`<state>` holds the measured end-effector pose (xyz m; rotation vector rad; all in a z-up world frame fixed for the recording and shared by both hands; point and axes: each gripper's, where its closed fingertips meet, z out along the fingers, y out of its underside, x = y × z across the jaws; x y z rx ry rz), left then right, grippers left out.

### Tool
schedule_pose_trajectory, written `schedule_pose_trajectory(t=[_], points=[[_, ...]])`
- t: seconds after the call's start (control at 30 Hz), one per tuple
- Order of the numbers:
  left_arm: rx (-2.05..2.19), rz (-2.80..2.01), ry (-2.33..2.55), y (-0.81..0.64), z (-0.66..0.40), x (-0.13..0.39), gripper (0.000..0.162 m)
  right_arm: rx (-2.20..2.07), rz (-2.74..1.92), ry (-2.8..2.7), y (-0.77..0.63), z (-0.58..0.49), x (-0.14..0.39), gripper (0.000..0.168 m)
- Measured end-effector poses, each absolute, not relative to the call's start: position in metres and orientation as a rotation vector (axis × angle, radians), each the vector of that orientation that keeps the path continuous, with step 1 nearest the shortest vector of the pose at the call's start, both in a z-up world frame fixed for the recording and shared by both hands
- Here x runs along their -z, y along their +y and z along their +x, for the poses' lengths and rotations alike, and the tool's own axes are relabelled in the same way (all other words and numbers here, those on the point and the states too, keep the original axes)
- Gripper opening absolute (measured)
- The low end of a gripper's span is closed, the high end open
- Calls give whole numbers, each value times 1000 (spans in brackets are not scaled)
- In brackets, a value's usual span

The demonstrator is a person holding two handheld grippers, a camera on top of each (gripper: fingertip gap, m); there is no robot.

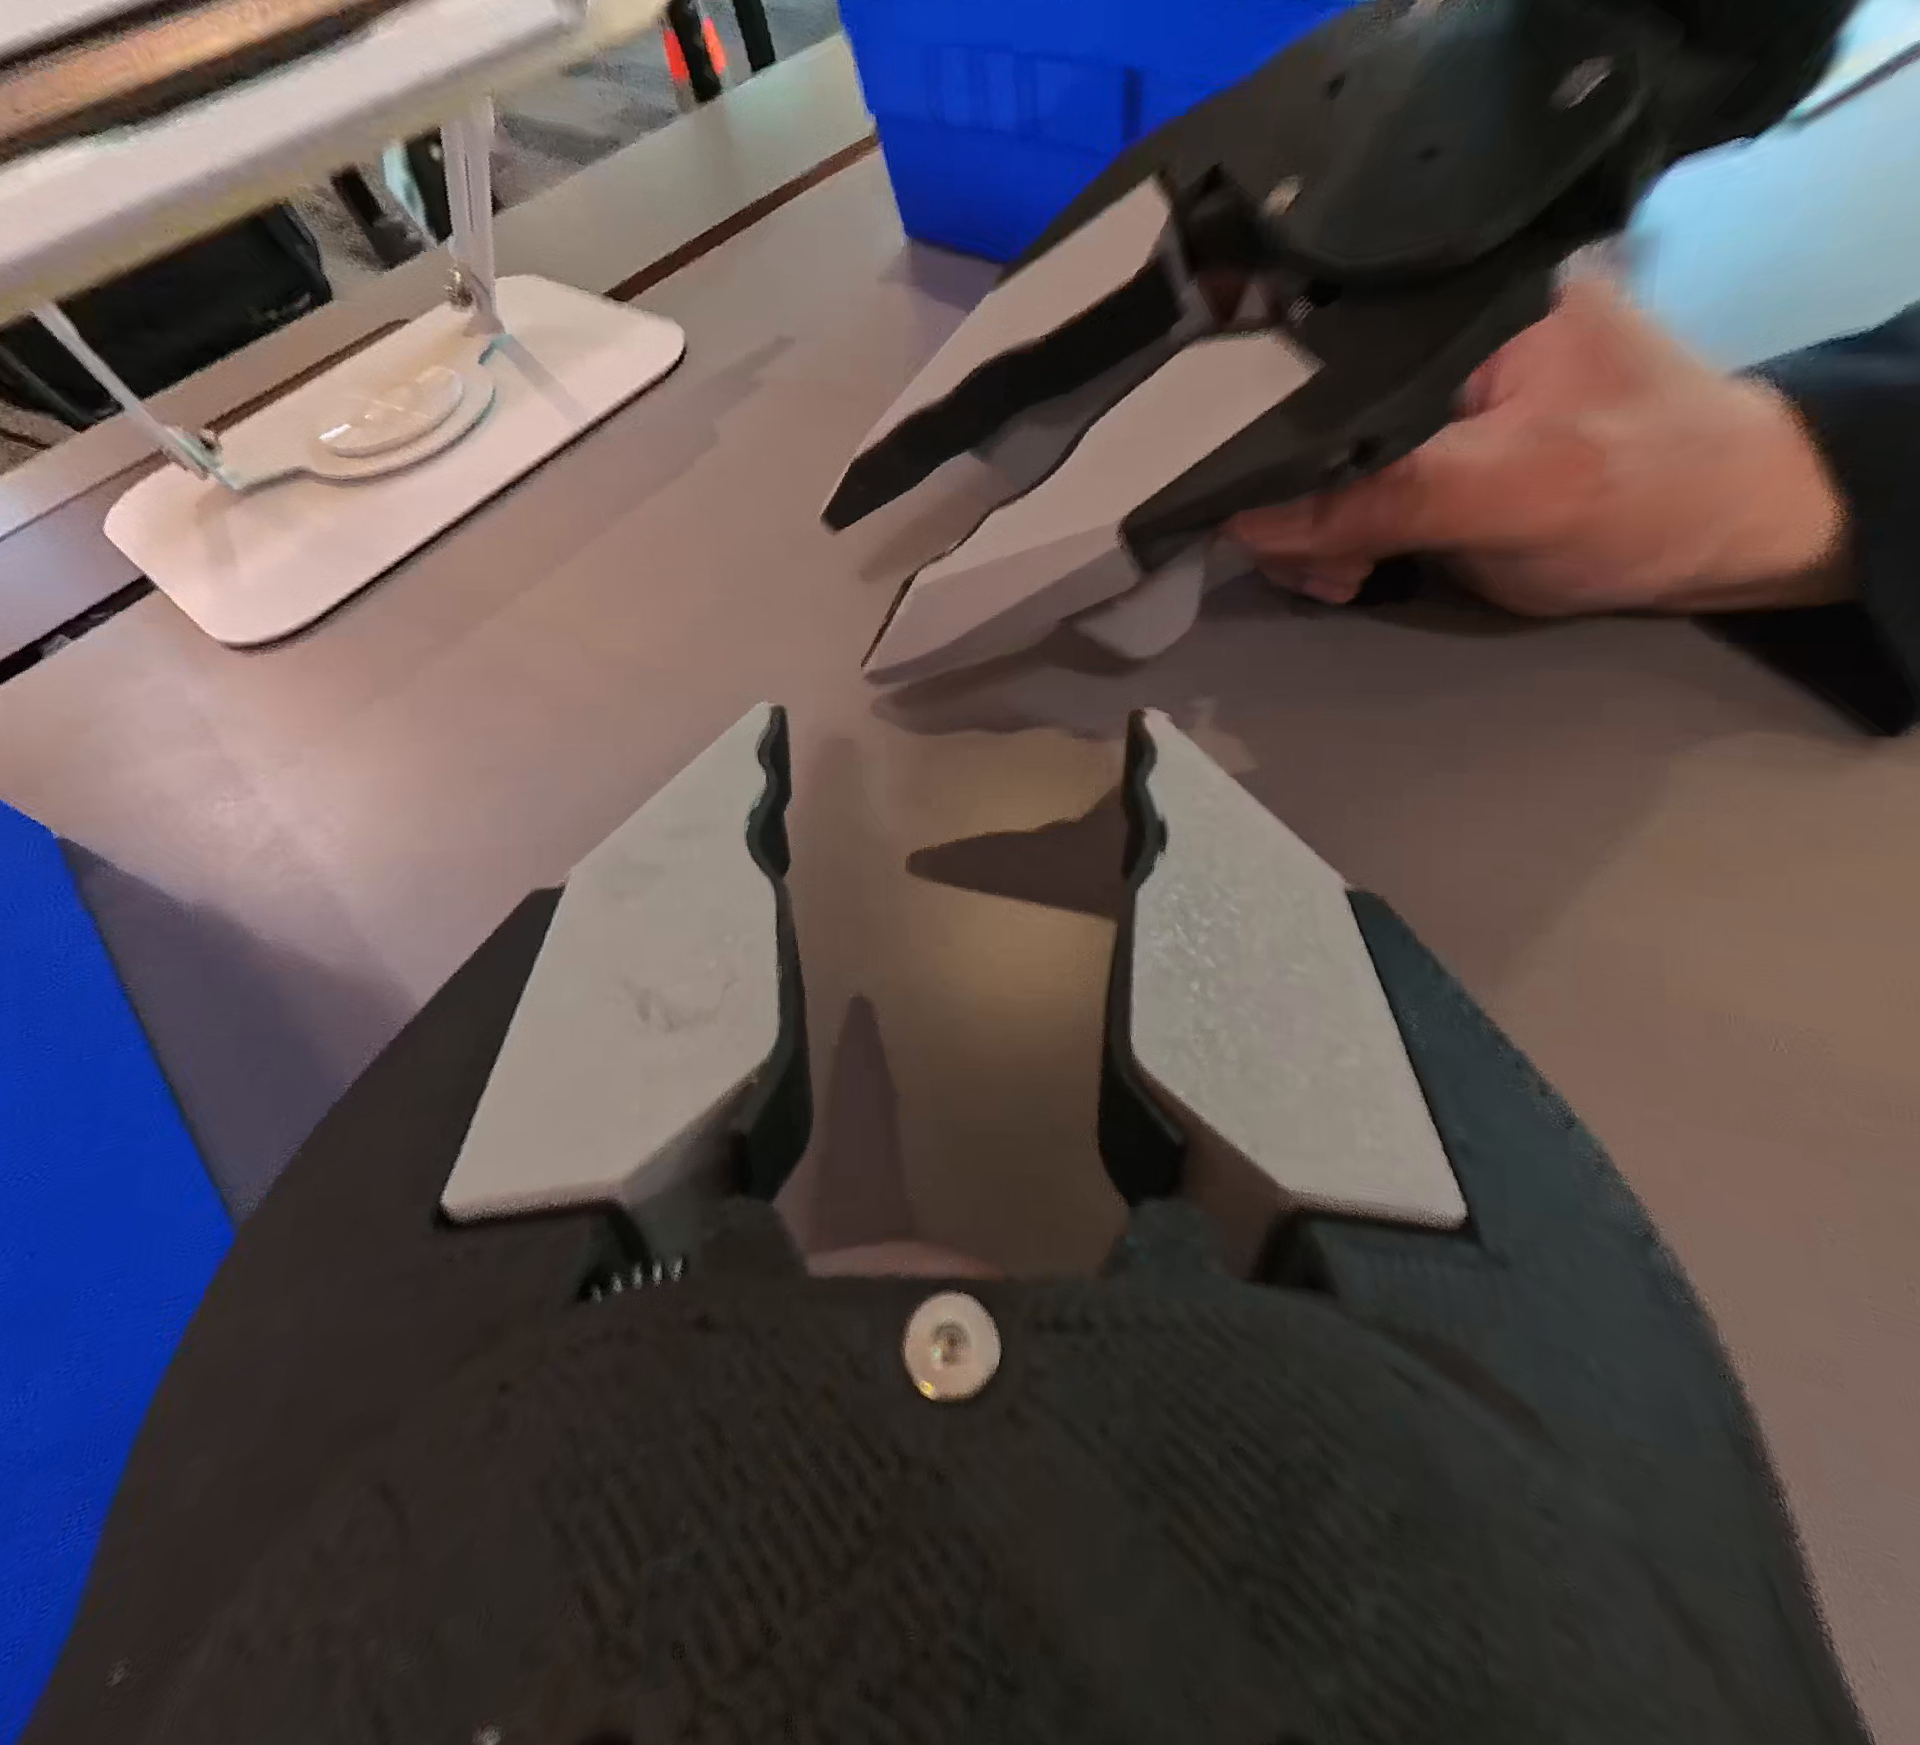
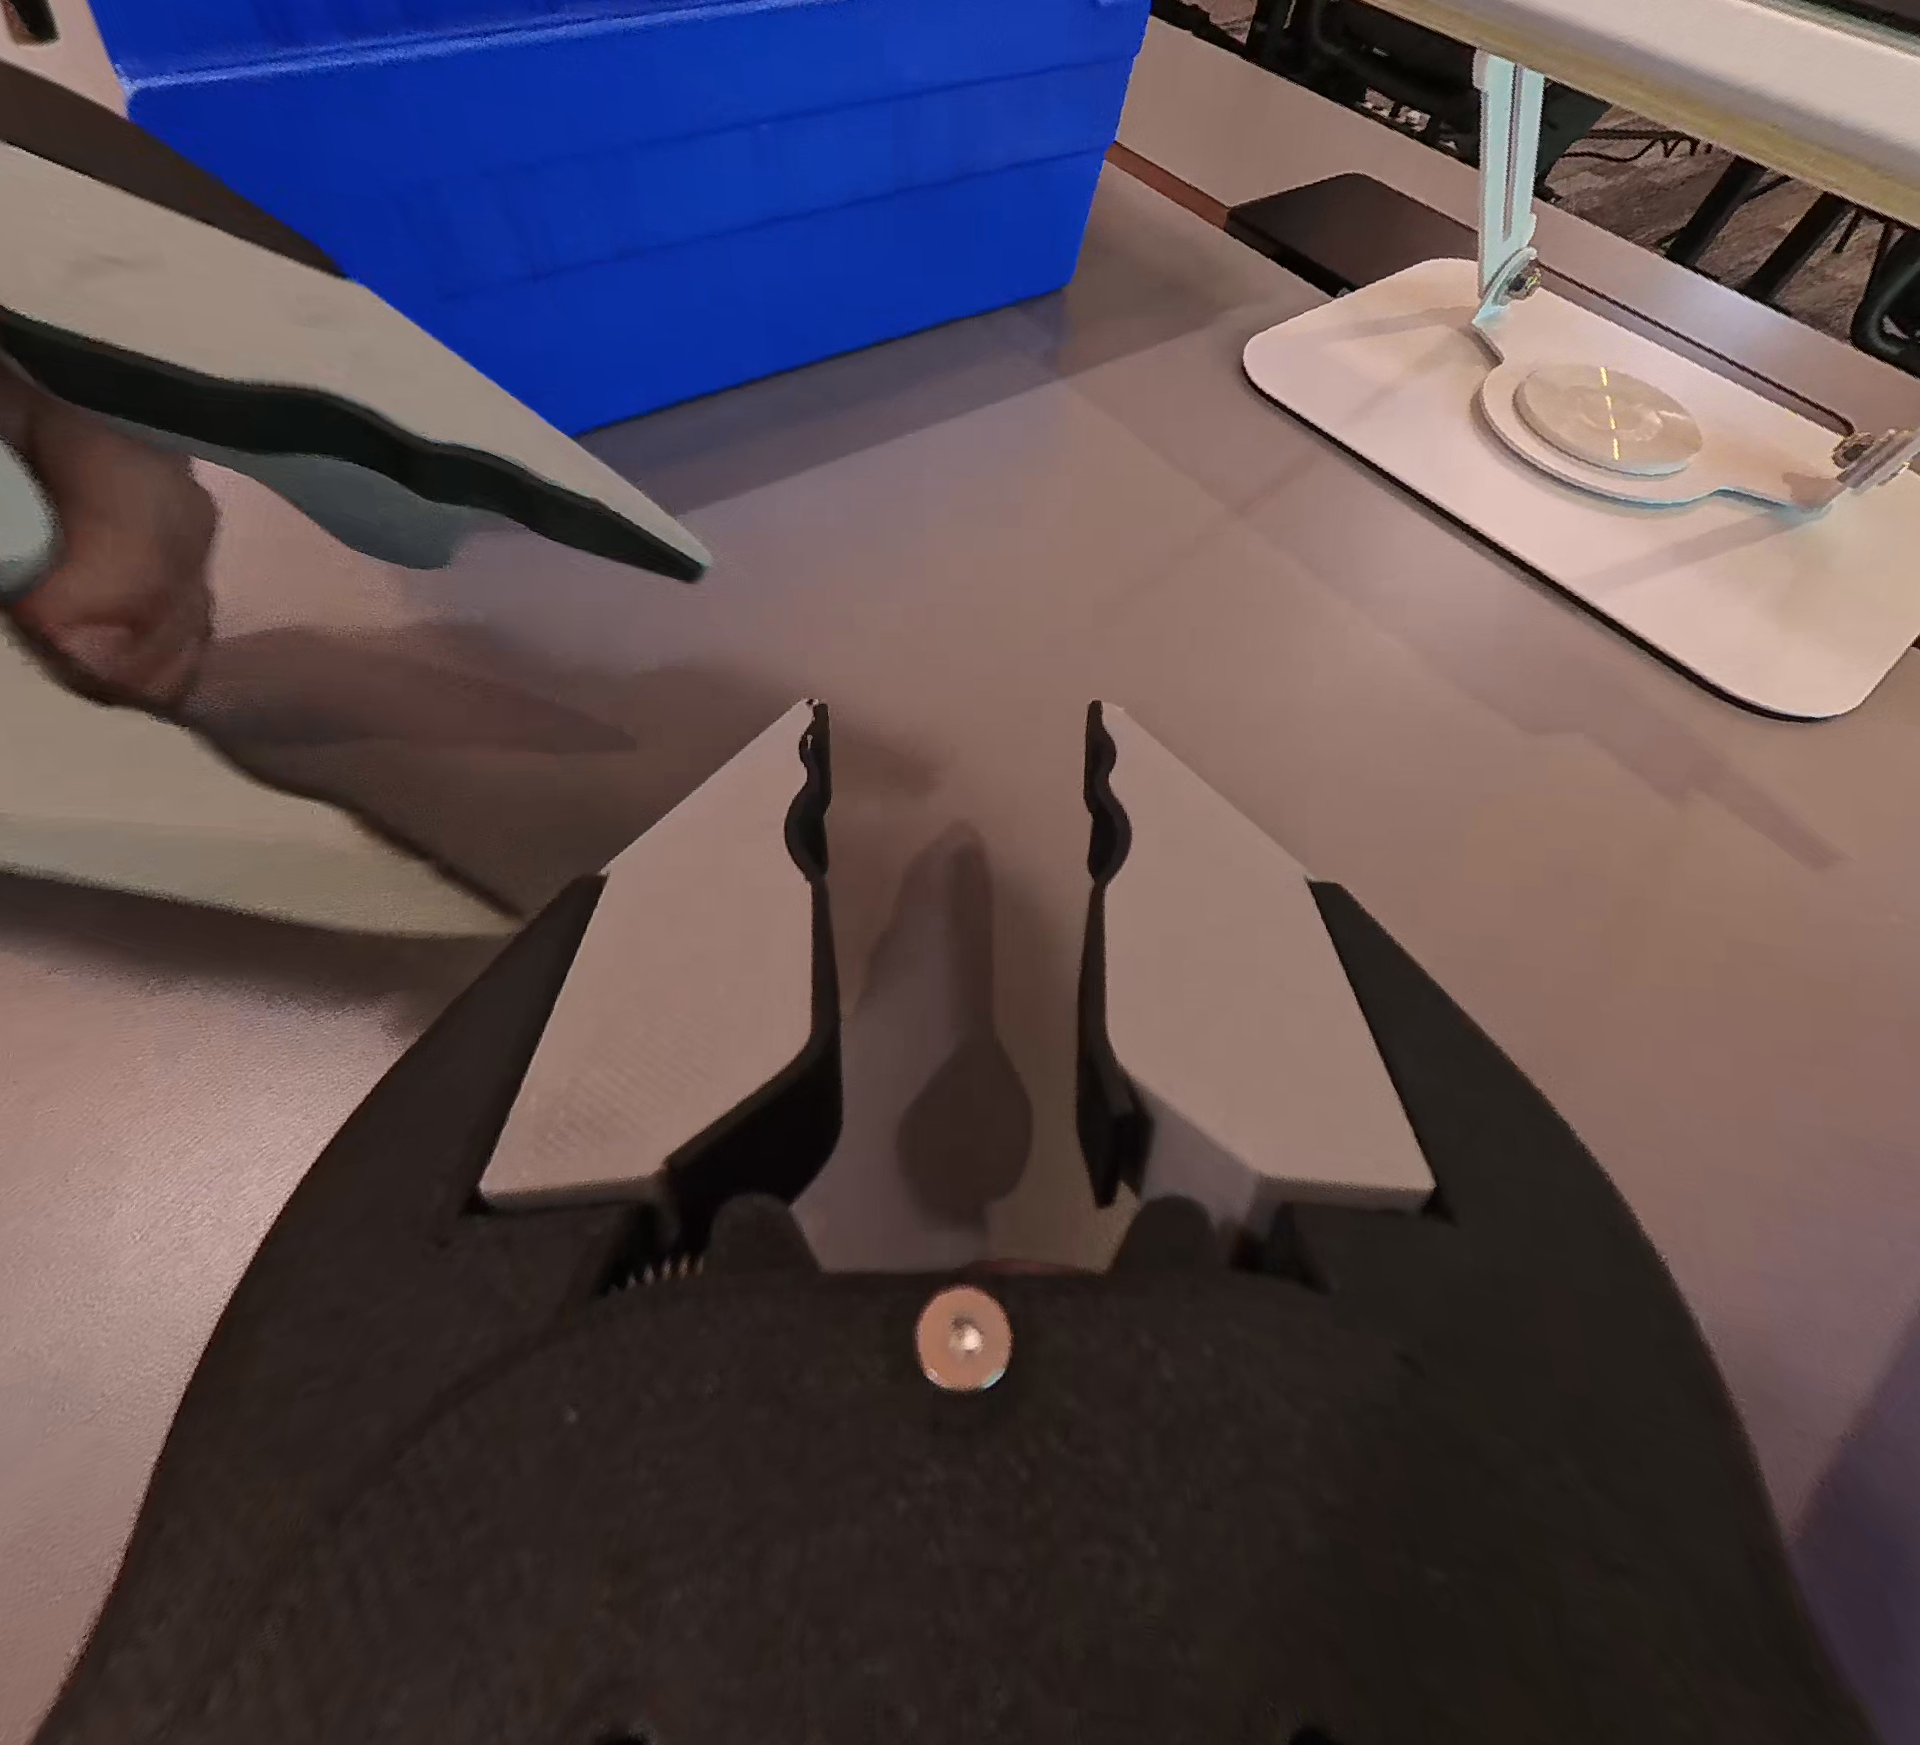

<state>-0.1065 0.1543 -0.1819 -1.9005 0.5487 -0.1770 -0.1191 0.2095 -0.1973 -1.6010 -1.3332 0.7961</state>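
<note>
My left gripper (image 1: 956,724) is open and empty, low over the grey table (image 1: 416,812). My right gripper (image 2: 956,708) is also open and empty over the same table (image 2: 1247,812). The two point toward each other with their tips close and apart. In the left wrist view the right gripper (image 1: 852,594) comes in from the right, held by a hand (image 1: 1558,469). In the right wrist view one of the left gripper's fingers (image 2: 312,407) reaches in from the left, with a hand (image 2: 104,573) behind it. Nothing lies between either pair of fingers.
An empty blue plastic bin (image 2: 623,168) stands at the back of the table, also in the left wrist view (image 1: 1039,33). A tilted stand with a white flat base (image 2: 1558,500) stands beside it, also in the left wrist view (image 1: 395,469). Another blue surface (image 1: 62,1176) shows at the left edge.
</note>
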Motion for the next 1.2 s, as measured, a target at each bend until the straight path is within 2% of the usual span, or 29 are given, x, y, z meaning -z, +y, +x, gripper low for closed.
schedule_pose_trajectory(t=[0.1,0.17,0.27,0.37,0.5,0.63,0.77,0.9,0.93,0.97,1.2], points=[[260,-1794,543,132,-97,141,54,-771,-1572,-1349,207,-118,197,47],[246,-1771,544,124,-110,113,54,-730,-1553,-1360,206,-118,197,47],[103,-1767,565,124,-162,72,45,-678,-1525,-1378,204,-119,198,47],[41,-1910,526,136,-233,59,44,-654,-1505,-1398,201,-120,199,47],[-137,-2234,440,167,-337,101,51,-650,-1495,-1397,201,-120,198,46],[-192,-2472,380,190,-393,166,44,-669,-1503,-1387,202,-120,197,46],[-203,-2597,379,207,-412,208,35,-688,-1496,-1381,201,-119,195,46],[-270,-2716,394,215,-428,236,26,-709,-1505,-1397,200,-120,197,44],[-307,-2729,395,216,-433,241,12,-719,-1510,-1400,200,-120,197,44],[-303,-2718,413,219,-434,242,8,-730,-1513,-1397,200,-120,197,44],[-251,-2729,423,219,-433,242,8,-822,-1548,-1375,202,-120,195,43]])
